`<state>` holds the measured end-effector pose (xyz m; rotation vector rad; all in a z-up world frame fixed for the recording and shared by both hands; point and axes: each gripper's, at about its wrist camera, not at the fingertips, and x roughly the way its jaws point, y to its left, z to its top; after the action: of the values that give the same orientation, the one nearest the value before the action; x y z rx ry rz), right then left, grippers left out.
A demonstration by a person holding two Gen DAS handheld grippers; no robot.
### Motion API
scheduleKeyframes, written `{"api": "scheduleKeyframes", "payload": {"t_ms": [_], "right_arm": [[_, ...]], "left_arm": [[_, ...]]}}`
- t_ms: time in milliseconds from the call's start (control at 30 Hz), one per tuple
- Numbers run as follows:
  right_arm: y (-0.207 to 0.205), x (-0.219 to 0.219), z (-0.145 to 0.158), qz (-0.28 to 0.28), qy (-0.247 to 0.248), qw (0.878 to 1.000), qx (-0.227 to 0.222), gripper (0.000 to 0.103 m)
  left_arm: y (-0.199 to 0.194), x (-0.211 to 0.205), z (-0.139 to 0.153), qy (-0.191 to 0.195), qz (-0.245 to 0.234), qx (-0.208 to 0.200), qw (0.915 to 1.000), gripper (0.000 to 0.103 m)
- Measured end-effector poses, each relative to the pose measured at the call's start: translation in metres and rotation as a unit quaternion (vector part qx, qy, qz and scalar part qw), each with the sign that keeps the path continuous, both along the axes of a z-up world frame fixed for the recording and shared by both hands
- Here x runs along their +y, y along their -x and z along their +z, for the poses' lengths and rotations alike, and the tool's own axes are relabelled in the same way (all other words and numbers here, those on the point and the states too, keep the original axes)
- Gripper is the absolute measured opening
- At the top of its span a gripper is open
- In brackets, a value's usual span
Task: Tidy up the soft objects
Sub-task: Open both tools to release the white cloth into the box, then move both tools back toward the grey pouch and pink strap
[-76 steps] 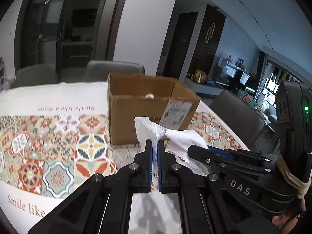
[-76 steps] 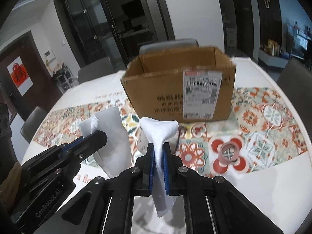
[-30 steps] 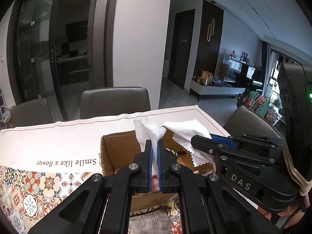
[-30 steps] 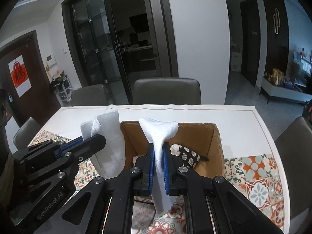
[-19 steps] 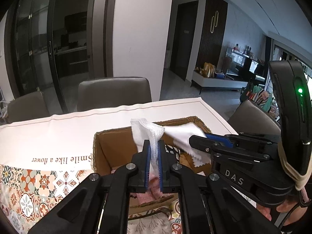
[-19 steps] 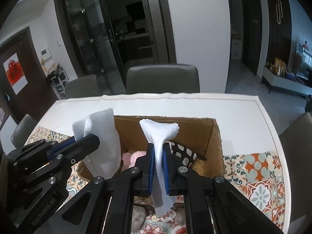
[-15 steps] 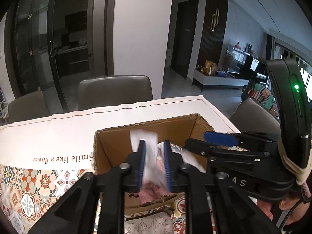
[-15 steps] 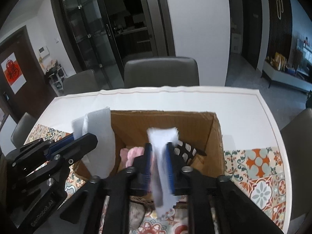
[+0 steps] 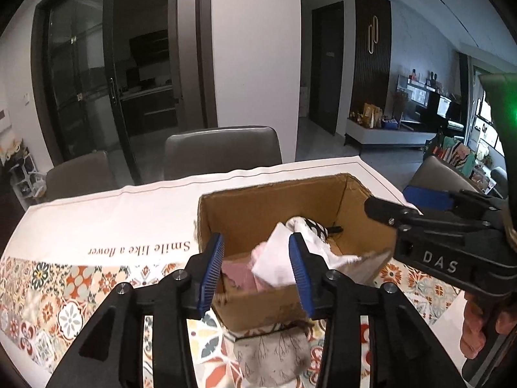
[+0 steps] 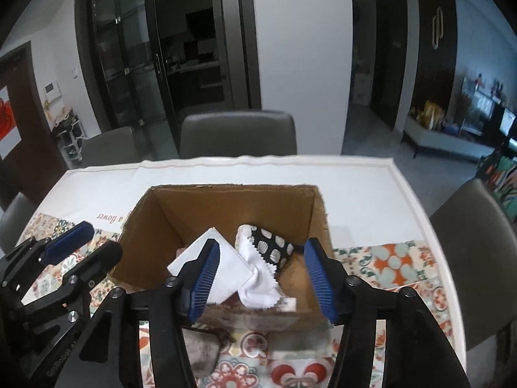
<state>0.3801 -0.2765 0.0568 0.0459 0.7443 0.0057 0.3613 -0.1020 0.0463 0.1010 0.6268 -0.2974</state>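
Note:
An open cardboard box [image 9: 278,200] [image 10: 232,203] stands on the patterned tablecloth. Inside lie a white gauze cloth [image 9: 274,258] [image 10: 223,268], a white zigzag-edged cloth [image 10: 261,278], a black-and-white spotted cloth [image 10: 271,245] [image 9: 315,226] and a pink soft thing [image 9: 239,274]. My left gripper [image 9: 257,268] is open and empty above the box's near edge. My right gripper [image 10: 261,278] is open and empty above the box; it also shows at the right of the left wrist view [image 9: 391,208].
A pale printed cloth [image 9: 274,355] lies on the table in front of the box, with a dark cord [image 10: 206,333] beside it. Grey chairs [image 10: 237,132] stand at the far side and at the right [image 10: 468,236]. The table edge [image 10: 420,213] runs close on the right.
Both grippers rose from the table to above the box, then opened. The white gauze cloth and the zigzag-edged cloth dropped from the jaws into the box.

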Motion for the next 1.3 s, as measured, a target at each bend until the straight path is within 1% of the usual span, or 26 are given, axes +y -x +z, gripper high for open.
{"api": "scheduleKeyframes", "payload": {"t_ms": [133, 233, 333, 467, 567, 700, 833, 933, 1033, 1133, 1300], "right_arm": [[0.025, 0.005, 0.008, -0.007, 0.014, 1.0, -0.022, 0.06], [0.042, 0.009, 0.012, -0.007, 0.022, 0.999, -0.034, 0.06], [0.055, 0.01, 0.011, -0.007, 0.02, 0.999, -0.037, 0.06], [0.072, 0.009, 0.007, -0.014, 0.013, 0.999, -0.042, 0.06], [0.085, 0.006, 0.0, -0.022, 0.003, 0.999, -0.041, 0.06], [0.101, -0.001, -0.014, -0.037, -0.007, 0.999, -0.034, 0.06], [0.113, -0.005, -0.028, -0.046, -0.009, 0.998, -0.029, 0.06], [0.12, -0.006, -0.039, -0.051, -0.007, 0.998, -0.028, 0.06], [0.128, -0.006, -0.051, -0.053, -0.006, 0.998, -0.026, 0.06], [0.131, -0.006, -0.066, -0.054, -0.01, 0.998, -0.012, 0.06], [0.135, -0.008, -0.093, -0.06, -0.017, 0.998, 0.015, 0.06]], "left_arm": [[0.02, 0.008, 0.003, 0.002, 0.006, -0.013, 0.9999, 0.042], [0.036, 0.013, 0.006, 0.001, 0.012, -0.029, 0.9995, 0.046], [0.053, 0.016, 0.006, -0.003, 0.018, -0.044, 0.9988, 0.048], [0.069, 0.014, 0.003, -0.009, 0.014, -0.055, 0.9983, 0.05], [0.08, 0.012, -0.004, -0.008, 0.011, -0.052, 0.9985, 0.05], [0.09, 0.009, -0.02, -0.005, 0.004, -0.04, 0.9992, 0.05], [0.101, 0.005, -0.04, -0.01, -0.01, -0.037, 0.9992, 0.05], [0.105, 0.004, -0.057, -0.005, -0.018, -0.021, 0.9996, 0.05], [0.109, 0.004, -0.07, -0.009, -0.018, -0.015, 0.9997, 0.05], [0.11, 0.003, -0.084, -0.011, -0.025, 0.002, 0.9996, 0.05], [0.112, 0.002, -0.102, -0.015, -0.031, 0.02, 0.9992, 0.05]]}}
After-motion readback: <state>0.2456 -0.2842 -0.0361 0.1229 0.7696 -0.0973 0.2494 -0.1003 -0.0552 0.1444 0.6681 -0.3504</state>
